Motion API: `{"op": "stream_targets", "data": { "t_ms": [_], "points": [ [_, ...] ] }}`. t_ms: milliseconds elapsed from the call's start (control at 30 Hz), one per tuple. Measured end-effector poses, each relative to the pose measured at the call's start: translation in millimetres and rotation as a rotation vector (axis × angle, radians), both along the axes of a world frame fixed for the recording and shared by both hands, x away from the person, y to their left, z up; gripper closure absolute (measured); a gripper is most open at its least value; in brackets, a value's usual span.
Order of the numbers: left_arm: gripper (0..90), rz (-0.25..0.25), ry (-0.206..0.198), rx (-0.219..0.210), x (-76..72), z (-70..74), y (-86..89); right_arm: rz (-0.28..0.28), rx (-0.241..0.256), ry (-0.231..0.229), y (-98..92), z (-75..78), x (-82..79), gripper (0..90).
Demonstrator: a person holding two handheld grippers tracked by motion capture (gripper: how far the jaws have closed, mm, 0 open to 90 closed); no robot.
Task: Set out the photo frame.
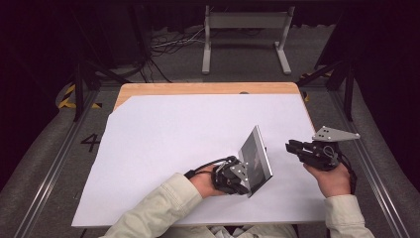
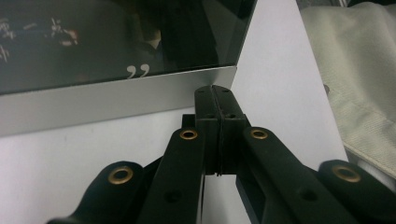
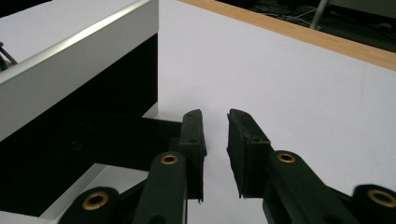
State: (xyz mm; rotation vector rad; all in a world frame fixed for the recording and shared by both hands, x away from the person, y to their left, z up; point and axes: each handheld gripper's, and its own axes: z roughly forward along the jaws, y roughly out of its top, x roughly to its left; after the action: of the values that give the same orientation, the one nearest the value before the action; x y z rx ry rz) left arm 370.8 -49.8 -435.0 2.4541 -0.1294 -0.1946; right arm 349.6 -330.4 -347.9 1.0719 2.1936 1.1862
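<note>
High view: a flat rectangular frame (image 1: pixel 256 159) stands tilted on the white sheet (image 1: pixel 163 144) covering the desk (image 1: pixel 198 88), near the front edge, a bit right of centre. Thin silver border, dark glossy face with faint pale marks; the face is angled toward the person's left and up. Its lower end sits at the left gripper (image 1: pixel 236 178); its top corner points away from the person. The left hand (image 1: pixel 208 181) comes in from a pale sleeve (image 1: pixel 158 206).

Left gripper view: jaws pressed together, pinching the frame's silver edge (image 2: pixel 140 95) at a corner. Dark glass above the border reflects the room, and white quote marks (image 2: pixel 138 71) are printed near the bottom. Pale sleeve fabric lies off to the right.

Right gripper (image 1: pixel 292 147): held just beside the frame's right side, apart from it, not touching. Grey three-cornered plate (image 1: pixel 335 134) on top. In the right gripper view (image 3: pixel 215 140) the jaws stand a narrow gap apart, nothing between them, over bare white sheet. The frame's silver rim and black back (image 3: pixel 79 93) show at the left there, with a black prop (image 3: pixel 121 140) behind it running toward the jaws. Wooden desk edge shows at the far side.
</note>
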Motion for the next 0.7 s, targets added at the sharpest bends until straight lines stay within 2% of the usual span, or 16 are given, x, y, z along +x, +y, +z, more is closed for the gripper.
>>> {"op": "stream_targets", "data": {
  "t_ms": [167,367,533,700],
  "points": [
    [90.0,-0.016,0.004,-0.001,-0.3,0.2,-12.3,-0.041,0.011,0.005,-10.7,0.1,-9.7,74.8],
    [90.0,-0.029,0.008,-0.011,-0.7,0.0,-23.2,-0.064,0.026,0.015,-18.5,0.3,-18.5,72.7],
    [89.9,-0.017,0.016,-0.023,0.0,0.4,-22.0,-0.061,0.034,0.021,-19.1,1.9,-20.3,71.4],
    [89.8,0.001,0.030,-0.036,3.8,2.8,-11.5,-0.043,0.037,0.031,-15.8,2.8,-18.1,68.8]
  ]
}}
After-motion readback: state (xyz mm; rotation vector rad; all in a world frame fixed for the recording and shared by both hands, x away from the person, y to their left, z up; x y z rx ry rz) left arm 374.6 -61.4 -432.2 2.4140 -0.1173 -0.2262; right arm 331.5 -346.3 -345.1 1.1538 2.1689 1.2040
